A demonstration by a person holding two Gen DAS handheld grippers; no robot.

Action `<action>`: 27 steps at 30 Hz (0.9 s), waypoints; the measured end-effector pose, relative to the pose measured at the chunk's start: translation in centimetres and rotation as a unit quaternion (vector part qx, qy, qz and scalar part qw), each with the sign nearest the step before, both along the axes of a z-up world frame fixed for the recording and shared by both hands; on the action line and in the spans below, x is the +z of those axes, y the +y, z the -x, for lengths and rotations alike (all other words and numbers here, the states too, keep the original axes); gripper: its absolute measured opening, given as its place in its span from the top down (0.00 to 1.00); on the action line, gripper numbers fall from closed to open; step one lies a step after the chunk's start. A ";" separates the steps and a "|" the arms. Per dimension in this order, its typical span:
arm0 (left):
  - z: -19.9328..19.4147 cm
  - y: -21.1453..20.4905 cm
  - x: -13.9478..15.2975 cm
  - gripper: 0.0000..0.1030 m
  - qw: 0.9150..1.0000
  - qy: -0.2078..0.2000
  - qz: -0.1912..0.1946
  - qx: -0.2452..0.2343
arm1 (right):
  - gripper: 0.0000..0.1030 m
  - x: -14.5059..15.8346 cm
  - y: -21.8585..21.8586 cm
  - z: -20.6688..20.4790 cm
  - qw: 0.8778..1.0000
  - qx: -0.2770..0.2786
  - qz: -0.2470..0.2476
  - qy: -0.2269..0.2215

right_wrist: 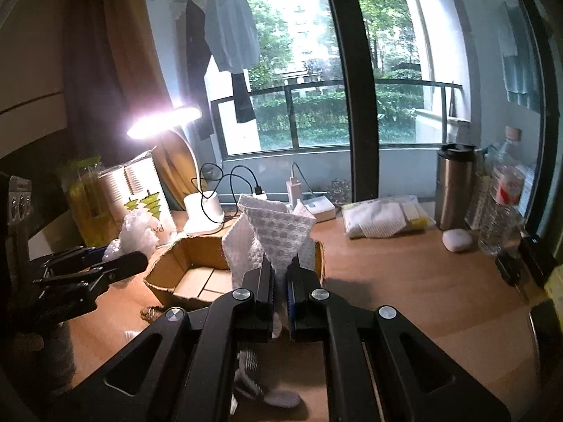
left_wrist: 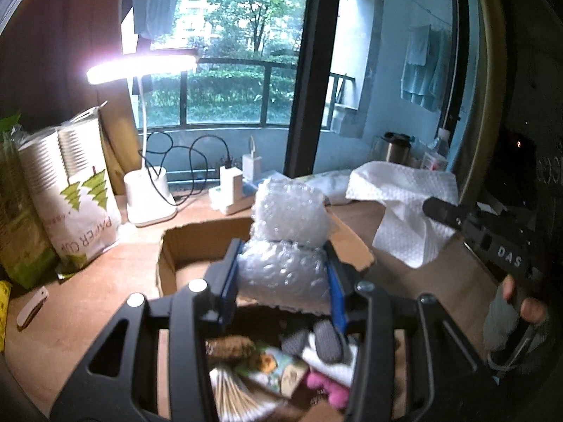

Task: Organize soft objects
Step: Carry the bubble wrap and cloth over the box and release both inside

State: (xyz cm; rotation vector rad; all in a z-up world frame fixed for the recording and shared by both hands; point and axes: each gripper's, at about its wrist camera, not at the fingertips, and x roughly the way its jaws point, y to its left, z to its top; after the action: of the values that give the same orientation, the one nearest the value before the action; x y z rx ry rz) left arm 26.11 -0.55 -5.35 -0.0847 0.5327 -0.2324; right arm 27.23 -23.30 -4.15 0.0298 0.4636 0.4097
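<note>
My left gripper (left_wrist: 283,274) is shut on a wad of clear bubble wrap (left_wrist: 286,235) and holds it above an open cardboard box (left_wrist: 183,242) on the wooden desk. My right gripper (right_wrist: 279,283) is shut on a white dimpled paper towel (right_wrist: 278,232), held up just right of the same box (right_wrist: 183,274). The towel (left_wrist: 401,204) and the right gripper (left_wrist: 457,216) show at the right of the left wrist view. The bubble wrap (right_wrist: 135,234) and left gripper (right_wrist: 105,263) show at the left of the right wrist view. Grey-toed socks (left_wrist: 316,341), a pink soft thing (left_wrist: 327,387) and a printed pack lie below the left gripper.
A lit white desk lamp (left_wrist: 149,193) with cables, a paper-cup sleeve (left_wrist: 74,190) and green packs stand at the back left. A charger block (left_wrist: 230,190), a steel tumbler (right_wrist: 454,186), a water bottle (right_wrist: 499,204), a white pack (right_wrist: 383,218) and a white case (right_wrist: 456,240) line the window side.
</note>
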 end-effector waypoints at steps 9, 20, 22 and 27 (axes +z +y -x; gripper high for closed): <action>-3.4 -1.0 -1.4 0.58 1.000 0.011 0.000 0.000 | 0.94 -1.0 1.5 -3.3 1.000 0.024 -0.001 0.009; -7.1 -2.4 -5.3 0.58 0.998 0.061 -0.002 -0.006 | 0.94 -4.7 2.7 -6.9 0.998 0.035 0.002 0.058; -7.6 -2.6 -6.2 0.58 0.997 0.072 -0.003 -0.008 | 0.94 -5.5 2.9 -7.5 0.997 0.037 0.003 0.069; -8.4 -2.5 -7.6 0.56 0.995 0.096 0.001 -0.007 | 0.94 -7.1 3.4 -8.6 0.995 0.041 0.009 0.091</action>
State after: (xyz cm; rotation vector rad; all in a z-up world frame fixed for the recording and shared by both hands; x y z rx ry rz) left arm 34.56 -3.07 -12.92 -0.1055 0.7244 -0.2390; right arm 35.88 -19.93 -11.26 0.0316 0.6494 0.4851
